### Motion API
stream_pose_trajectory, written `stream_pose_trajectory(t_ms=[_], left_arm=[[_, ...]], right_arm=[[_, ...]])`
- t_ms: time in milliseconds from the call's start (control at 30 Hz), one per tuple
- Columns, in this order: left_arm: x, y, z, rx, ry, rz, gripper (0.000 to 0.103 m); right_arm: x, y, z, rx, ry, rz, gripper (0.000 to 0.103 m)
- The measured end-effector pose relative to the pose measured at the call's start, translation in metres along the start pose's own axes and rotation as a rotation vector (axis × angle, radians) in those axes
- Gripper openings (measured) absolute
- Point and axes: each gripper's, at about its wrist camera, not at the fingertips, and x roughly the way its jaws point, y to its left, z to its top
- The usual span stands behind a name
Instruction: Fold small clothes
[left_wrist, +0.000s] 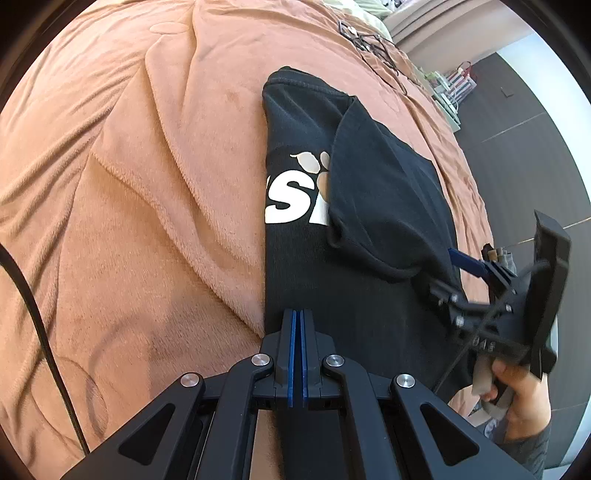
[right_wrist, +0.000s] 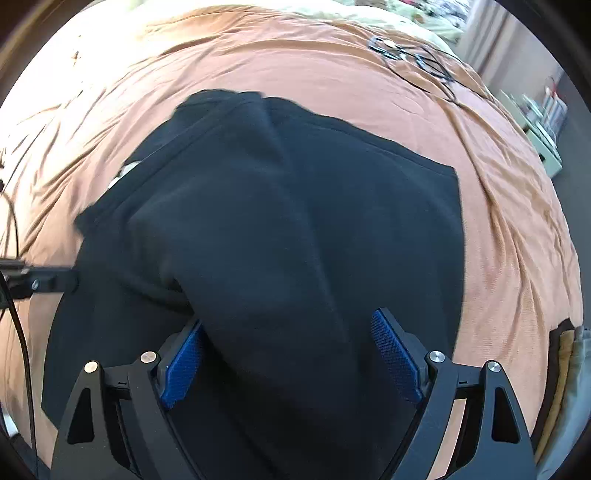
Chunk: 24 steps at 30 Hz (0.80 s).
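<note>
Right wrist view: black shirt (right_wrist: 295, 229) hides its print

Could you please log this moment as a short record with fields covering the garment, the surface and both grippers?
garment: black T-shirt with white print, right side folded over the front
surface: orange blanket on a bed
left gripper: shut, at the shirt's near edge; grip on cloth unclear
right gripper: open, above the folded flap
clutter: cables at the far end

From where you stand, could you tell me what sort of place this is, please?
Probably a bedroom: a black T-shirt lies on a wide bed under a rumpled orange blanket, with dark floor beside it.
</note>
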Motion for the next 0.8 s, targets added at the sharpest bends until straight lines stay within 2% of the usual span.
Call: stream_pose_trajectory(t_ms=[200, 433, 567, 633, 800], left_arm=[[-0.002, 0.002, -0.001, 0.006, -0.005, -0.003, 0.000], [-0.002, 0.001, 0.000, 0.017, -0.006, 0.000, 0.000], [-0.003, 0.002, 0.001, 0.018, -0.008, 0.003, 0.000], [-0.003, 0.002, 0.002, 0.018, -0.006, 0.006, 0.000], [-0.006, -0.001, 0.005, 0.025, -0.018, 0.022, 0.000]], right_arm=[[0.014, -0.033, 0.011, 0.095, -0.013, -0.067, 0.085], [0.029, -0.067, 0.020, 0.214, -0.023, -0.029, 0.085], [0.026, -0.094, 0.020, 0.299, -0.060, -0.111, 0.084], [0.031, -0.110, 0.019, 0.347, -0.047, -0.137, 0.078], [0.024, -0.130, 0.012, 0.408, -0.081, -0.082, 0.078]])
